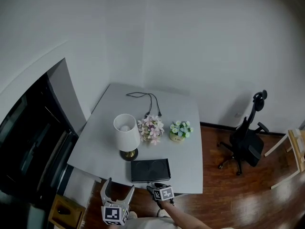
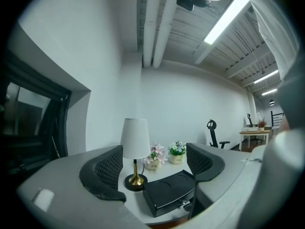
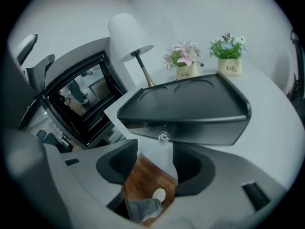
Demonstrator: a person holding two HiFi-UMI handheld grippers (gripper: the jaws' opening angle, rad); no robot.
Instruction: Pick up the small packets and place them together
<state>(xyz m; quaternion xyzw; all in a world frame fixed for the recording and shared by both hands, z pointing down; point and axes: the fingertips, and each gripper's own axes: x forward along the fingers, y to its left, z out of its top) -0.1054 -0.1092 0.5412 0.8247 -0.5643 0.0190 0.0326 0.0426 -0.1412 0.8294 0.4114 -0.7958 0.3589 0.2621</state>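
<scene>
No packets show in any view; we judge that they may lie inside the closed black box [image 3: 190,104], which sits at the near edge of the surface [image 1: 157,104], in front of the lamp [image 1: 127,132]. The right gripper [image 3: 156,159] is held just off that near edge, pointing at the box's front face. Its fingers [image 3: 188,166] stand part-way apart with nothing between them; only the floor [image 3: 143,175] shows through the gap. A small knob [image 3: 163,136] on the box front lies straight ahead of the fingertips and slightly above them, near but not touching. The box's long axis runs along the surface edge, across the right gripper's line of approach, so we read the knob as the point this approach is aimed at. The left gripper [image 1: 119,189] hangs lower and to the left, off the surface, with its fingers wide apart and empty. It is the farther of the two from the knob, so we take the right hand as the one placed to act.
</scene>
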